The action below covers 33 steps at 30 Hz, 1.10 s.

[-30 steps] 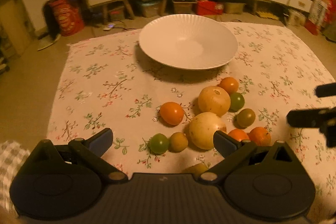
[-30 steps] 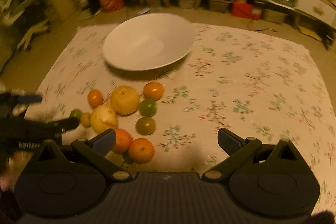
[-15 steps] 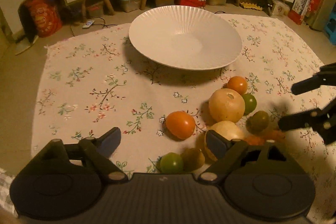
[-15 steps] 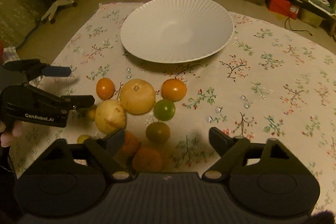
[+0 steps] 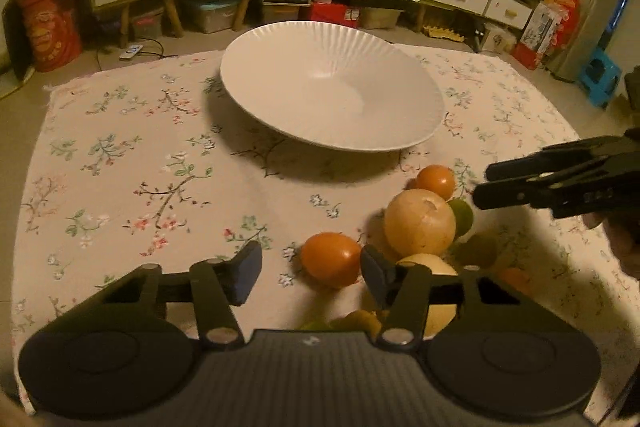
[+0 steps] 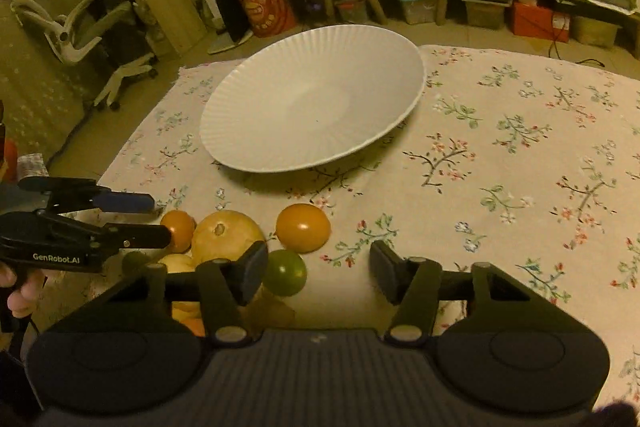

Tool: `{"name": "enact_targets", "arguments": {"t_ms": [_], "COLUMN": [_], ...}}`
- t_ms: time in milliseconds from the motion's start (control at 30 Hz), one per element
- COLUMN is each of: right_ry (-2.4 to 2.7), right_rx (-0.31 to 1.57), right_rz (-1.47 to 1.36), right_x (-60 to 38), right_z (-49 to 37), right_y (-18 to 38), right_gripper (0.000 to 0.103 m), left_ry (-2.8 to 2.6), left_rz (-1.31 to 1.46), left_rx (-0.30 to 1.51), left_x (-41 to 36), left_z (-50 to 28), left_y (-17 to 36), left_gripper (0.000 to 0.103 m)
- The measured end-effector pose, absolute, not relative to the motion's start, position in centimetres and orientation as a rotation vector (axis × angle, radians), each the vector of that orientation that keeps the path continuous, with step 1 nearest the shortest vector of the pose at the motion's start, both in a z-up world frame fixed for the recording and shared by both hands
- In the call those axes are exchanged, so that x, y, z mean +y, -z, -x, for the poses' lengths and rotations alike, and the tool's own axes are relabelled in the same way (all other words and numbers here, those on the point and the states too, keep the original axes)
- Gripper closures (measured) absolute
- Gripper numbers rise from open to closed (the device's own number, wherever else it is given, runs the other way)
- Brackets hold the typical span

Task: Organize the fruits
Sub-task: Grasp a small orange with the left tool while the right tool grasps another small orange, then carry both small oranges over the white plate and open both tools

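Dim warm yellow light, soft shadows, fisheye bending at edges, slight blur

We look down from each wrist along its fingers, close above the flower-printed tablecloth (image 5: 120, 163), left view facing the fruit from its left, right view from its right, both sharing the ribbed white bowl (image 5: 332, 95) (image 6: 312, 107).

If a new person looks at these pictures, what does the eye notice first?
First comes the large white ribbed plate, empty, at the far middle of the flowered tablecloth. Next is the cluster of orange, pale yellow and green round fruits in front of it, where the black left gripper and right gripper have just been closing, holding nothing.
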State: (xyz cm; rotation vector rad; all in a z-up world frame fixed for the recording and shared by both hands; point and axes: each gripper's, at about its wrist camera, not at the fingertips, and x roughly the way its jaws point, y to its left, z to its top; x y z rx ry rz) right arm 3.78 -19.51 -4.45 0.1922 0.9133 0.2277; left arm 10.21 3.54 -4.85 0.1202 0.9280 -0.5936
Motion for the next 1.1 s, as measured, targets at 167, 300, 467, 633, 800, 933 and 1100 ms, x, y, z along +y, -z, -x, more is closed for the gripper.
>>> {"name": "enact_targets", "arguments": {"t_ms": [167, 300, 467, 633, 800, 933, 1100], "right_ry": [-0.24, -0.232, -0.22, -0.216, -0.211, -0.204, -0.207], "right_rx": [0.888, 0.895, 0.907, 0.906, 0.912, 0.912, 0.912], "right_rz": [-0.185, -0.17, -0.14, -0.127, -0.122, -0.112, -0.121], "right_x": [-18.9, -18.6, -17.9, -17.4, -17.2, -17.0, -17.0], "right_z": [-4.2, -4.7, -5.2, -5.7, -5.9, -6.0, -6.0], "right_y": [4.5, 5.0, 5.4, 5.6, 5.9, 6.1, 6.1], "right_gripper": [0.062, 0.064, 0.064, 0.064, 0.067, 0.068, 0.068], "left_ry": [0.611, 0.607, 0.601, 0.589, 0.565, 0.554, 0.552], "left_rz": [-0.077, -0.051, -0.027, -0.025, -0.012, -0.022, -0.007], "left_rx": [0.968, 0.99, 1.012, 1.0, 0.993, 0.975, 0.972], "left_x": [3.7, 3.7, 3.7, 3.7, 3.7, 3.6, 3.6], "left_z": [-10.5, -10.7, -10.8, -10.9, -11.0, -11.0, -11.1], "left_y": [5.3, 5.6, 6.0, 5.9, 6.1, 6.1, 6.3], "left_gripper": [0.052, 0.055, 0.062, 0.062, 0.06, 0.058, 0.058]}}
